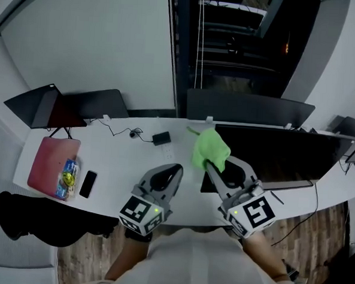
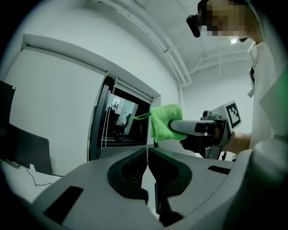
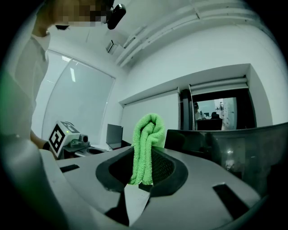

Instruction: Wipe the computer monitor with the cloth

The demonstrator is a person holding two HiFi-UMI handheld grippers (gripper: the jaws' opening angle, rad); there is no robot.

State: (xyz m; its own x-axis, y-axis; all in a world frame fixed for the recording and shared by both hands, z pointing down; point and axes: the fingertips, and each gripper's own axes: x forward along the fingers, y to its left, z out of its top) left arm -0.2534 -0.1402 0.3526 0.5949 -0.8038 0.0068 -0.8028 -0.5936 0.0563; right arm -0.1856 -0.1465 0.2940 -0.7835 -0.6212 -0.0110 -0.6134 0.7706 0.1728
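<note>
Green cloth is gripped in the jaws of the right gripper, above the bench and near the left edge of the dark monitor. The left gripper is positioned just beside it, jaws pressed together on nothing. A phone, a pink case and a black adapter on the bench are shown only in the head view. The fold of the cloth between the jaws is shown only in the right gripper view.

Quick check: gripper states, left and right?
Left gripper: closed, empty.
Right gripper: closed on the folded green microfibre cloth.
</note>
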